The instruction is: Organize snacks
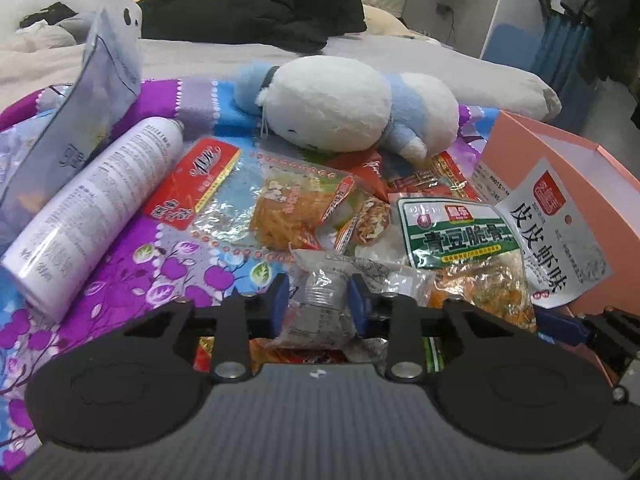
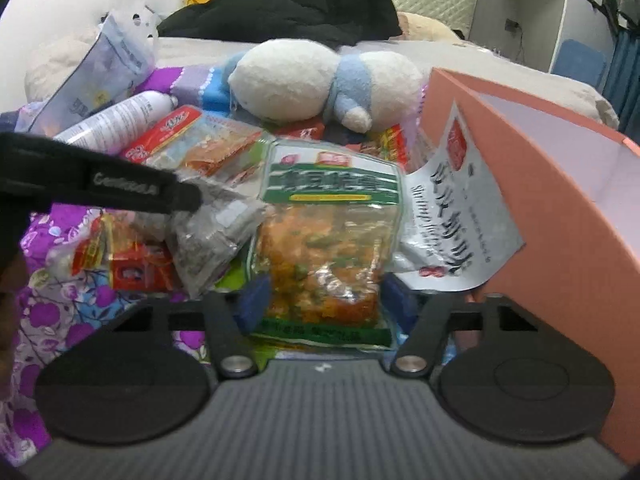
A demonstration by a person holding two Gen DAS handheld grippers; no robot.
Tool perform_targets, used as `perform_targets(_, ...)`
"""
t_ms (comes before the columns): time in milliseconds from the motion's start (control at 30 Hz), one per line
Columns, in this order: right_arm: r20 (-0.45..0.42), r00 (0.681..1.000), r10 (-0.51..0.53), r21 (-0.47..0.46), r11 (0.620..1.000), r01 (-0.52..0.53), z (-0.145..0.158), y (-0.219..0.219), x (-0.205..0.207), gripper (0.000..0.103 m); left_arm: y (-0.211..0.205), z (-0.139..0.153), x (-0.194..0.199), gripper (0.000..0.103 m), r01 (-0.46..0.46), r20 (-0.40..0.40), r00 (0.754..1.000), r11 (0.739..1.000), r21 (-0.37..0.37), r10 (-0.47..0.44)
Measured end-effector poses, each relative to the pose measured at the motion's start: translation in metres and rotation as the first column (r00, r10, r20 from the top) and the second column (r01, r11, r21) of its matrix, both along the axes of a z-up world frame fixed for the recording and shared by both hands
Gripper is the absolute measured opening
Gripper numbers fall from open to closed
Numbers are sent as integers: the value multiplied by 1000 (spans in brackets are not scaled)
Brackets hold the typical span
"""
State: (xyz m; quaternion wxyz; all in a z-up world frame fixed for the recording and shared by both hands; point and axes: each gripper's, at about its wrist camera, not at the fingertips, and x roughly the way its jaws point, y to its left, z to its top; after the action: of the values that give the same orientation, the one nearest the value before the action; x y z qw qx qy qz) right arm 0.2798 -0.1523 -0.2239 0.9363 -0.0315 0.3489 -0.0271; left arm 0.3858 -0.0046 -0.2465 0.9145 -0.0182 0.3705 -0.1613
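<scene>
Snack packets lie heaped on a purple flowered bedspread (image 1: 132, 264). My left gripper (image 1: 318, 302) is shut on a crumpled clear grey packet (image 1: 324, 276), its blue pads pressing both sides. In the right wrist view that packet (image 2: 216, 232) hangs from the left gripper's black finger (image 2: 120, 188). My right gripper (image 2: 324, 304) is shut on a green-labelled packet (image 2: 328, 248) of orange and green snack, a blue pad at each edge. The same green packet (image 1: 456, 232) lies right of the left gripper. A white packet with red logo (image 1: 556, 236) leans on a pink box (image 1: 568, 168).
A white and blue plush toy (image 1: 340, 108) lies behind the heap. A white spray can (image 1: 100, 208) and a pale blue pouch (image 1: 92, 112) sit at the left. Red packets (image 1: 196, 180) and a clear packet of orange snack (image 1: 288, 208) lie in the middle. Black clothing (image 1: 256, 4) covers the bed's far end.
</scene>
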Motion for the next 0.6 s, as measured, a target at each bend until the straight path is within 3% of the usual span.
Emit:
perform_targets(167,-3,1000,11,30,999,-11,10,-6,-9,44,1,11,-17,33,-23,-2,1000,1000,1,23)
perform_targets(600,-31,997,67,95,993,-64,33,-8,-58,41,19,34,-89,32,-127,-56,990,992,-19,126)
